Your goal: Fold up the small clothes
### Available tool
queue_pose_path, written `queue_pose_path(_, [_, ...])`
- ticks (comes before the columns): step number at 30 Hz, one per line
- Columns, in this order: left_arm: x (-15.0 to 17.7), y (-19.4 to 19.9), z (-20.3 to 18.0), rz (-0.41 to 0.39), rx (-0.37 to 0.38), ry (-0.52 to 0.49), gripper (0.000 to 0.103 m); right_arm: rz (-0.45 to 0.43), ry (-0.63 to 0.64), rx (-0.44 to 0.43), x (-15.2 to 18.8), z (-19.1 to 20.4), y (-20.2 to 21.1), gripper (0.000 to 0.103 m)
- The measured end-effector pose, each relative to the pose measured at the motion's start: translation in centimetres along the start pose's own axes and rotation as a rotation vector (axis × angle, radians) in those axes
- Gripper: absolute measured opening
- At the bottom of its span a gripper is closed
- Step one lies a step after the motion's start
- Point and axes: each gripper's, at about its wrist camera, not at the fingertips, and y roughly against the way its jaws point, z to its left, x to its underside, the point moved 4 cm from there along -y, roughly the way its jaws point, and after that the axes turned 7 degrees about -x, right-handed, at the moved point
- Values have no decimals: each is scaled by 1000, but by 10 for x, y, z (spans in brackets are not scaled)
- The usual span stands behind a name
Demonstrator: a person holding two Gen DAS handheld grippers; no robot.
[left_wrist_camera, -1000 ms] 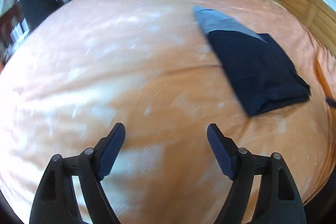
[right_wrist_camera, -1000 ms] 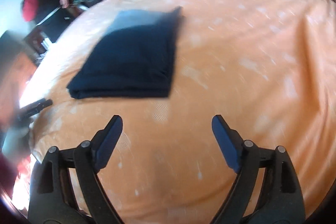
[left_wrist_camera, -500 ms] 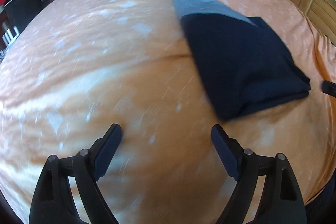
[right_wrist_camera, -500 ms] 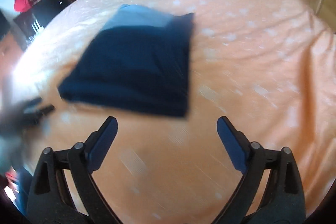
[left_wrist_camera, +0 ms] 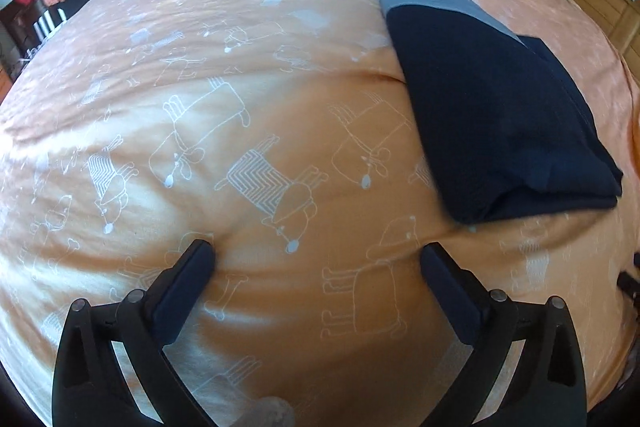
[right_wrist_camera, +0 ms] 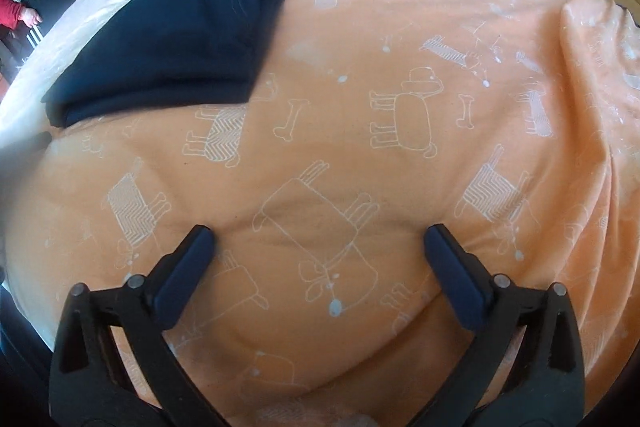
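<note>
Folding looks basically done from what we can see. Going left to right: our left gripper [left_wrist_camera: 316, 259] sits spread wide and empty, tips right down at the orange bedspread [left_wrist_camera: 200, 99], maybe just denting it. Up and to its right lies the navy garment [left_wrist_camera: 492, 115], already a tidy stacked rectangle with a grey band at the far end. Its long axis runs away from us toward the head of the bed, thick folded edge nearest us. Our right gripper [right_wrist_camera: 320, 239] is spread and empty too, with the same garment [right_wrist_camera: 172, 43] off to its upper left. We see no other loose clothes on the spread, so maybe nothing's left.
</note>
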Motion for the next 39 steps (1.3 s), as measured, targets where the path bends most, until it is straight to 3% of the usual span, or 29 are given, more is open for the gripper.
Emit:
queue_pose_path(9, [3,0,-5,-56,-19,-15,103,-25,-25,-27,2,-3,-5,103])
queue_pose_path(39, [0,-2,-2,-90,-16,-5,103,-53,-59,-8,-6,-5,-11,103])
